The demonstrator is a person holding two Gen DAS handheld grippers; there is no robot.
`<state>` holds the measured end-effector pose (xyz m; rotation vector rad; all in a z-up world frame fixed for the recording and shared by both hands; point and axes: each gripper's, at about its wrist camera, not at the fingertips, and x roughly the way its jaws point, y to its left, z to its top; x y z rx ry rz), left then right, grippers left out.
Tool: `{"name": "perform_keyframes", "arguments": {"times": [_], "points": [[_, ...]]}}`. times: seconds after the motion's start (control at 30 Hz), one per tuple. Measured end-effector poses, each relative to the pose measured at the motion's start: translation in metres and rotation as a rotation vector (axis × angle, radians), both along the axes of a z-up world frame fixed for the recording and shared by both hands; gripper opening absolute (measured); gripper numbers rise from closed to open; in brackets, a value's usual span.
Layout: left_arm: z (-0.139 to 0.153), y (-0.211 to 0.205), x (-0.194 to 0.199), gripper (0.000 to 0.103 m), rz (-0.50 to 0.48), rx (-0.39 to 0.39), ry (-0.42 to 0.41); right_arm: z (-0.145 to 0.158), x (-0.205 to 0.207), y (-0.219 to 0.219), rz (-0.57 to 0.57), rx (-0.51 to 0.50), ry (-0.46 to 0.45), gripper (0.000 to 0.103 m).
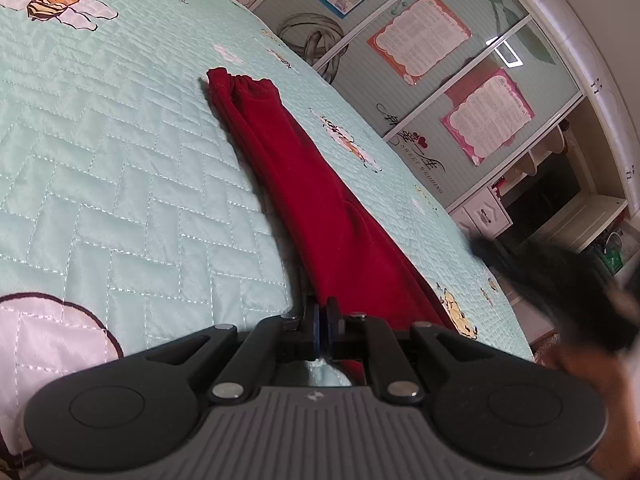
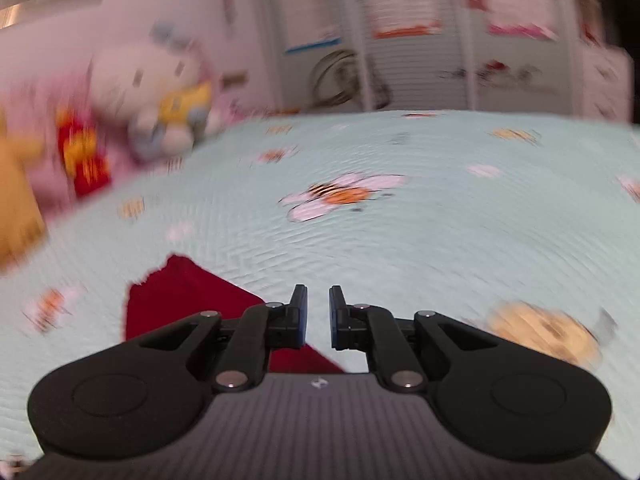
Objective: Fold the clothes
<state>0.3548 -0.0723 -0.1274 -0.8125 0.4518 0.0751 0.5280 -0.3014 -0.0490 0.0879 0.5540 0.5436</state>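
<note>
The left gripper has its jaws clamped on the near end of a dark red garment, which looks like a pair of trousers folded lengthwise into a long narrow strip. From the jaws the cloth runs straight ahead and slightly left across the bed, ending at a gathered, elasticated edge at its far end. The whole strip lies flat on the pale green quilted bedspread printed with cartoon bees and white flowers.

To the right of the left jaws a dark blurred shape crosses the bed's edge; it is too smeared to make out clearly. Beyond the bed stands a wardrobe with sliding doors that carry printed sheets in orange and pink frames. Right of it is a white open shelf unit with a drawer; what sits in its compartments is too small to tell.

The right gripper has its jaws a little apart with nothing between them, only bedspread showing through the gap. This view is heavily motion-blurred. Below and left of these jaws lies one end of the red garment, partly hidden under the gripper's left linkage. Far ahead and to the left, plush toys sit at the head of the bed, among them a white cat figure and a pink one with red and yellow markings.
</note>
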Motion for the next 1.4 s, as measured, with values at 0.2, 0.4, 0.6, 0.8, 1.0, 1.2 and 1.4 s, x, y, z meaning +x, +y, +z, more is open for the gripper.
{"name": "perform_keyframes", "arguments": {"times": [0.2,0.4,0.6,0.8,1.0,1.2,1.4], "points": [[0.001,-0.001,0.000,0.009,0.001,0.003,0.000,-0.007,-0.061,-0.112,-0.079,-0.296,0.028,0.034],[0.001,-0.002,-0.001,0.009,0.002,0.008,-0.002,-0.027,-0.082,-0.160,-0.105,-0.330,0.049,0.036],[0.001,-0.001,-0.001,0.009,0.000,0.005,-0.004,-0.040,-0.059,-0.135,0.021,-0.374,0.018,0.041],[0.001,-0.001,-0.001,0.009,0.000,0.009,-0.003,-0.054,-0.053,-0.139,0.088,-0.356,0.034,0.043],[0.001,-0.002,-0.001,0.009,0.000,0.011,-0.003,-0.051,-0.049,-0.139,0.188,-0.287,0.108,0.000],[0.001,-0.001,0.000,0.009,-0.002,0.019,-0.002,-0.048,-0.048,-0.152,0.058,-0.288,0.051,0.000],[0.001,0.000,0.000,0.009,-0.005,0.015,-0.001,-0.055,-0.037,-0.149,0.025,-0.283,0.079,0.004]]}}
